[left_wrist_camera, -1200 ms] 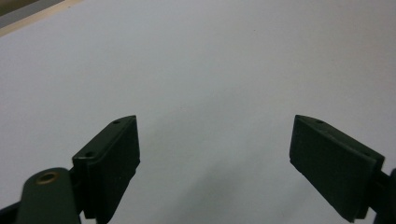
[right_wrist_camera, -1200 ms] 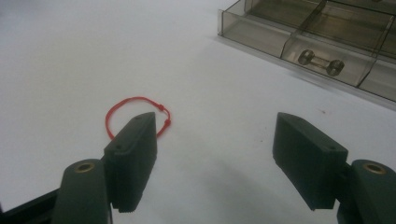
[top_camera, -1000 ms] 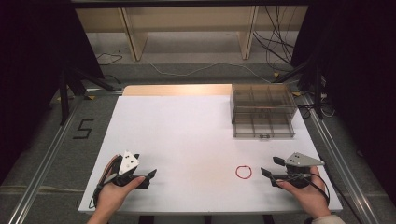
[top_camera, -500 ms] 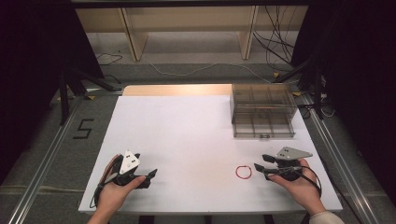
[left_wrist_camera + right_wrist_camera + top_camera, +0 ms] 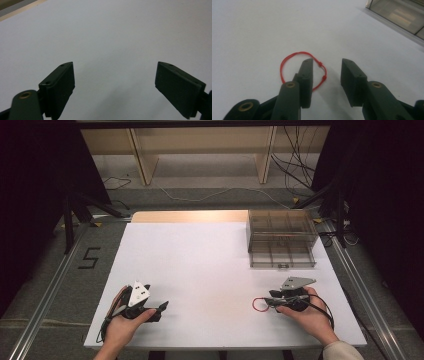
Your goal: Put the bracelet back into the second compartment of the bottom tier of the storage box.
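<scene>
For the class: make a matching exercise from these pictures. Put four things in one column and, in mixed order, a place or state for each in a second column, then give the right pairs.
Things:
1. red cord loop
2. clear compartment box
3. left hand-held gripper
4. right hand-held gripper

Places or states:
A. jaws wide apart over bare white table
B. stands at the table's far right
C. lies flat, one black jaw over its middle
D. jaws partly closed, straddling one side of the loop

Pairs: 1-C, 2-B, 3-A, 4-D
</scene>
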### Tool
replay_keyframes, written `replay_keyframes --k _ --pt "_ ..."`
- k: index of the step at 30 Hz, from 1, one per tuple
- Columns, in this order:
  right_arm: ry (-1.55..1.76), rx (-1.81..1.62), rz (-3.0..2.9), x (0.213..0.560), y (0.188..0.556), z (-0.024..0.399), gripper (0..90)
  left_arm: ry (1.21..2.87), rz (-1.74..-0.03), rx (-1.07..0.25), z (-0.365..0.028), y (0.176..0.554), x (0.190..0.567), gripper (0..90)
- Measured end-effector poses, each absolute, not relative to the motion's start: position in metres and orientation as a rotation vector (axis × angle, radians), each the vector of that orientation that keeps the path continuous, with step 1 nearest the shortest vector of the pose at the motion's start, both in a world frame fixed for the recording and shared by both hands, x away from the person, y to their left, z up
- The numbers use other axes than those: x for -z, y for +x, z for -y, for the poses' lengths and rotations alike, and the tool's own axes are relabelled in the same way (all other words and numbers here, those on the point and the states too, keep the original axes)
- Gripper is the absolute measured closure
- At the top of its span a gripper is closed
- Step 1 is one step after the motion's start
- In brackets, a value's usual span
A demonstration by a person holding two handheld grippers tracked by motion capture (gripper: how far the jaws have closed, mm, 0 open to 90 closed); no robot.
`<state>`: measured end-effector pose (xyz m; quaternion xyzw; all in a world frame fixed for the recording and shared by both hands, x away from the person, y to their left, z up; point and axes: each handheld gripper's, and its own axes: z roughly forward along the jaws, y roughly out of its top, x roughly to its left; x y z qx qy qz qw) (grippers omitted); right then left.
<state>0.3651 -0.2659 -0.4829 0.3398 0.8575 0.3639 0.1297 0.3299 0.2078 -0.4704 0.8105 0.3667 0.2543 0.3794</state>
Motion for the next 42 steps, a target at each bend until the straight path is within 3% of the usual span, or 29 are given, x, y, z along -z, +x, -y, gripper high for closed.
replay_keyframes --k 10,18,42 --pt "0.964 -1.008 -2.517 0.487 0.366 0.258 73.5 2.072 -0.933 -0.65 -0.207 0.33 0.47 15.9" --pt "0.995 -1.007 -2.514 0.488 0.365 0.257 87.1 2.07 -0.93 -0.651 -0.206 0.329 0.47 15.9" --pt "1.032 -1.109 -2.412 0.474 0.365 0.263 88.7 2.072 -0.93 -0.657 -0.206 0.33 0.47 15.9"
